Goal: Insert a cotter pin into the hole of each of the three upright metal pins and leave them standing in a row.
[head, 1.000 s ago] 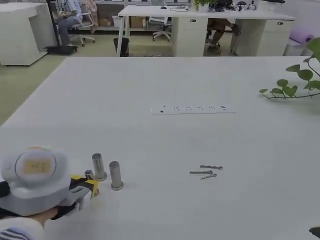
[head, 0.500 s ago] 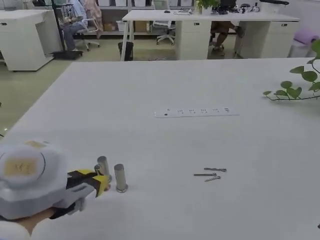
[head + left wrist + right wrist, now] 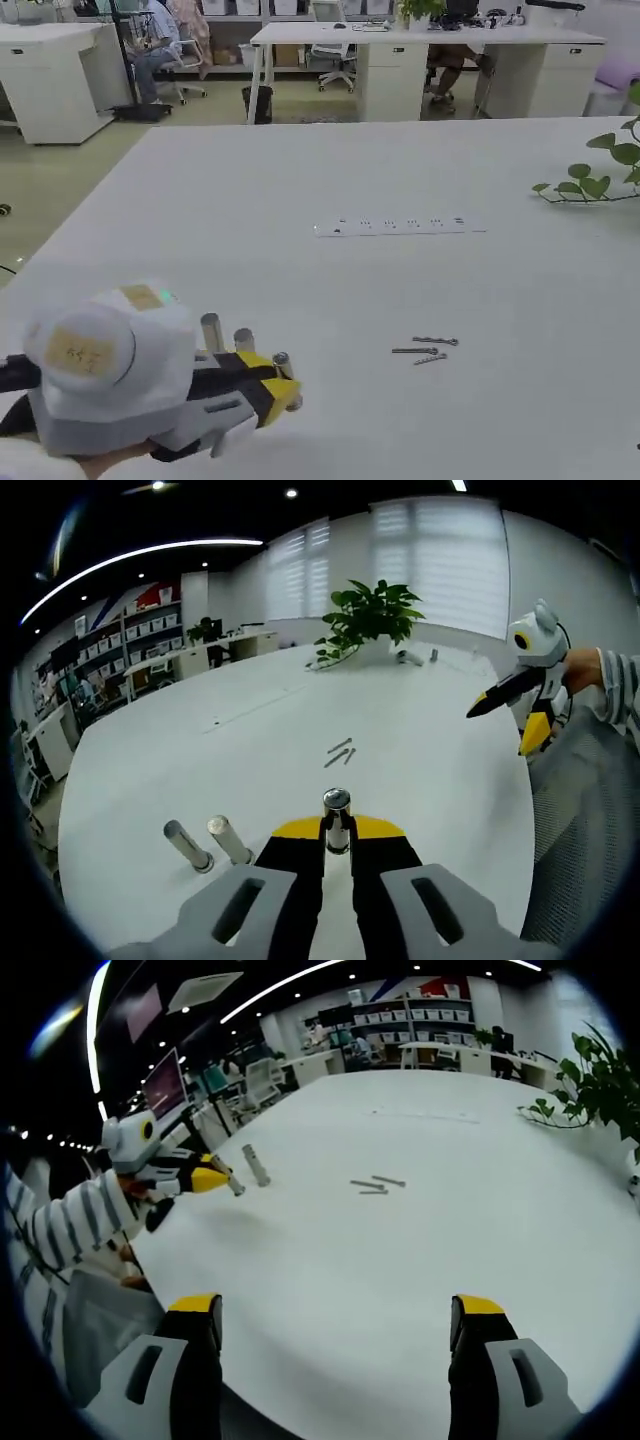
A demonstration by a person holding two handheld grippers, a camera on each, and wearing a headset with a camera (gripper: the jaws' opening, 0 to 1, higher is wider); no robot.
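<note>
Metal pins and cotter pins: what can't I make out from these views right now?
- Left gripper view: the left tool covers the lower part of the held pin, so any hole in it, and whether it touches the table, are hidden.
- Head view: the left tool covers the bases of the other two pins.
- All three views: the cotter pins are too small to tell their shape or ends.
</note>
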